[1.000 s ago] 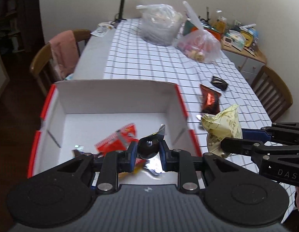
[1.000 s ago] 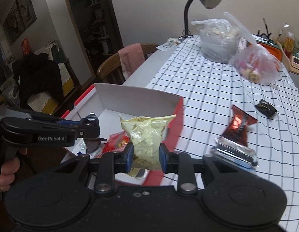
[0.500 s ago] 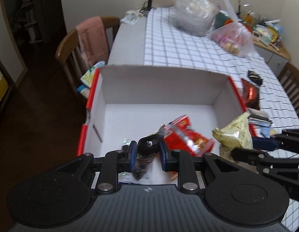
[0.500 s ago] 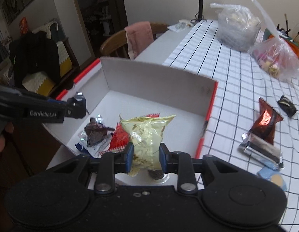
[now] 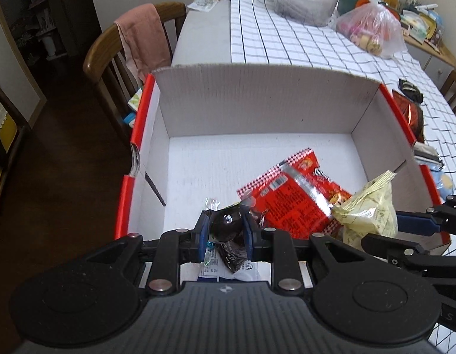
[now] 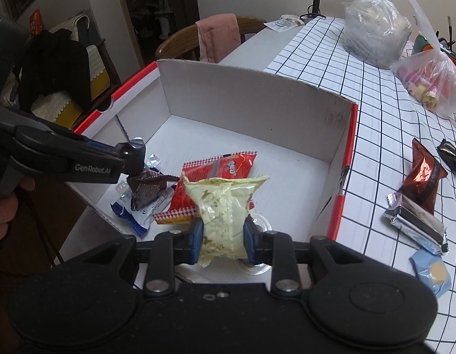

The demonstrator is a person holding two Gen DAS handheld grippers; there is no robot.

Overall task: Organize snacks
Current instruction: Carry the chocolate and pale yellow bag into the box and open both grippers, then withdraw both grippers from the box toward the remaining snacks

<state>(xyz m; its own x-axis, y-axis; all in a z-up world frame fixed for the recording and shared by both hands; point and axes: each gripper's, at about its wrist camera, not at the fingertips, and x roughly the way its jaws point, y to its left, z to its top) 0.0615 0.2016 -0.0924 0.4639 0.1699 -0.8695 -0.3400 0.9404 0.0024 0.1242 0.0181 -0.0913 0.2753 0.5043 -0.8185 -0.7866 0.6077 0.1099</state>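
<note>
A white cardboard box with red rims (image 5: 266, 103) (image 6: 257, 103) stands at the table's near left. My left gripper (image 5: 225, 228) is shut on a dark round wrapped candy (image 5: 226, 227), low over the box's near left corner; it also shows in the right wrist view (image 6: 133, 159). My right gripper (image 6: 222, 236) is shut on a pale yellow snack bag (image 6: 222, 206) (image 5: 366, 215), held over the box's near right part. A red snack packet (image 5: 289, 197) (image 6: 216, 177) and a blue-white wrapper (image 6: 139, 215) lie inside the box.
On the checked tablecloth right of the box lie a brown-red packet (image 6: 424, 177), a silver packet (image 6: 413, 221), a blue packet (image 6: 431, 271) and a small black wrapper (image 6: 449, 155). Two plastic bags (image 5: 372, 26) stand further back. A chair with a pink cloth (image 5: 142, 44) is at the left.
Both grippers have moved left and down over the box with their snacks. The box now fills both views, and the left gripper's candy is down near the wrappers.
</note>
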